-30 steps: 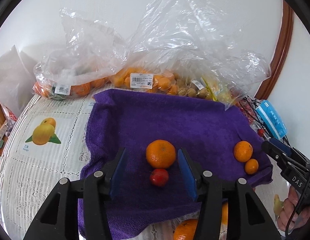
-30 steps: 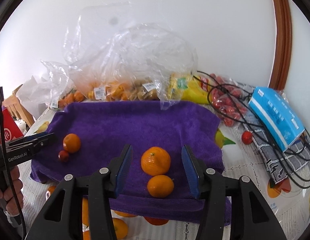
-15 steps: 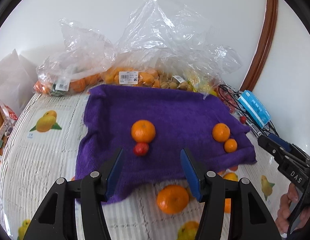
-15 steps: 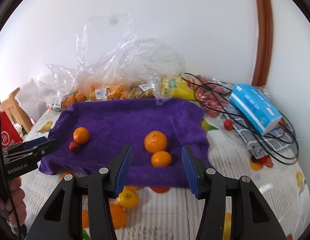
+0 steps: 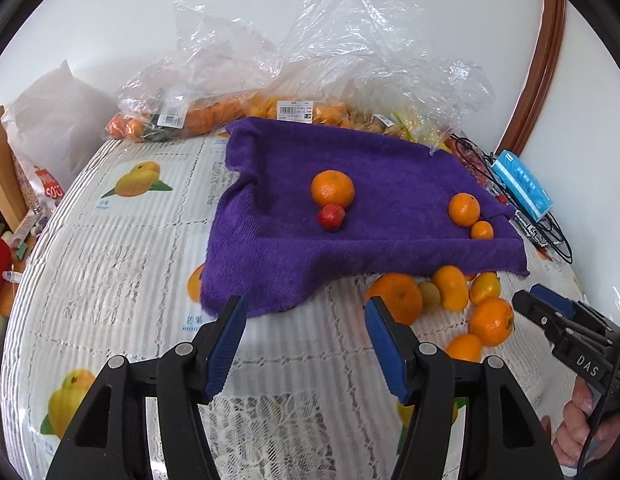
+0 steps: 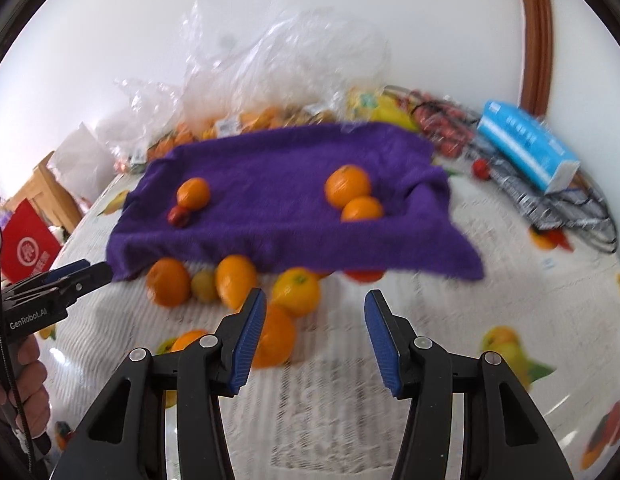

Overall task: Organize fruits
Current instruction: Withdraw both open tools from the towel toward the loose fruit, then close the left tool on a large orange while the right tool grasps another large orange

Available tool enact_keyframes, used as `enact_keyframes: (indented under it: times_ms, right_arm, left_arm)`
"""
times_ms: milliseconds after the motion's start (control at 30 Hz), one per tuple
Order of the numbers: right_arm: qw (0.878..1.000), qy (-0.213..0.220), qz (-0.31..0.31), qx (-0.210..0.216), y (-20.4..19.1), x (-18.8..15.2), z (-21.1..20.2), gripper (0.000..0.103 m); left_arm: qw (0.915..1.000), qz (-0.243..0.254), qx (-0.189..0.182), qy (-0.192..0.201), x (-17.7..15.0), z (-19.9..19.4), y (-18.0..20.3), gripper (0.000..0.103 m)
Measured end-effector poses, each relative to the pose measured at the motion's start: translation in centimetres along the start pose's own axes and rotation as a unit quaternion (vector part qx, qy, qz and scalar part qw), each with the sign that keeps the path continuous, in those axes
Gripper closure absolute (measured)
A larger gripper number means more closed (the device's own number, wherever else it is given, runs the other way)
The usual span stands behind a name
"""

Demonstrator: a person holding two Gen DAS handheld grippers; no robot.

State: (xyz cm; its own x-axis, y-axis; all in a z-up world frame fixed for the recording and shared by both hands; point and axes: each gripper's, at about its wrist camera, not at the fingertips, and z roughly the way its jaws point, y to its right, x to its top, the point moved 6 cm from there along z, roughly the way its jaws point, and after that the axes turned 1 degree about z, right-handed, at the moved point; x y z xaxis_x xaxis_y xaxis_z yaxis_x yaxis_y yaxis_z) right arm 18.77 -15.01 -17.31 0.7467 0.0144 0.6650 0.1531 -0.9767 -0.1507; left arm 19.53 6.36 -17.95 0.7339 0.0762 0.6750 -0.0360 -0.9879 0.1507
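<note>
Two oranges (image 5: 332,188), a smaller one (image 5: 481,230) and a red fruit (image 5: 331,217) paired on purple towel (image 5: 278,248); loose oranges (image 5: 449,292) just beside its near edge.

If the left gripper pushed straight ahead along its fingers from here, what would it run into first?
Most likely the drooping near edge of the purple towel, which lies just ahead of the open left gripper. Only bare tablecloth shows before it. The large loose orange sits close to the right finger's line; depth is uncertain.

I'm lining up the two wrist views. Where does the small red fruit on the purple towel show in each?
Left wrist: small red fruit sits just right of centre, touching the near side of a large orange.
Right wrist: it lies left of centre, below that orange.
Shared landmark: the purple towel, also.
</note>
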Motion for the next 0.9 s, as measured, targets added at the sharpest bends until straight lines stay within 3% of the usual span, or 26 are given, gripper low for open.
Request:
enact_keyframes:
  times_ms: [500, 600, 700, 900]
  right_arm:
    - [0.999, -0.031, -0.014, 0.042, -3.0, -1.8, 2.1, 0.048]
    - [0.998, -0.041, -0.003, 0.051, -2.8, -1.9, 2.8, 0.049]
    - [0.997, -0.047, 0.003, 0.053, -2.5, -2.1, 3.6, 0.058]
    - [0.998, -0.031, -0.007, 0.057, -2.3, -2.1, 2.2, 0.059]
  left_arm:
    - [0.9997, -0.005, -0.015, -0.016, -1.4, 0.2, 0.2, 0.043]
    - [0.9996, -0.004, -0.020, -0.021, -1.5, 0.5, 0.6, 0.043]
    - [0.9996, 0.004, -0.019, -0.019, -1.4, 0.6, 1.1, 0.043]
    - [0.9988, 0.017, -0.039, -0.023, -1.1, 1.6, 3.0, 0.043]
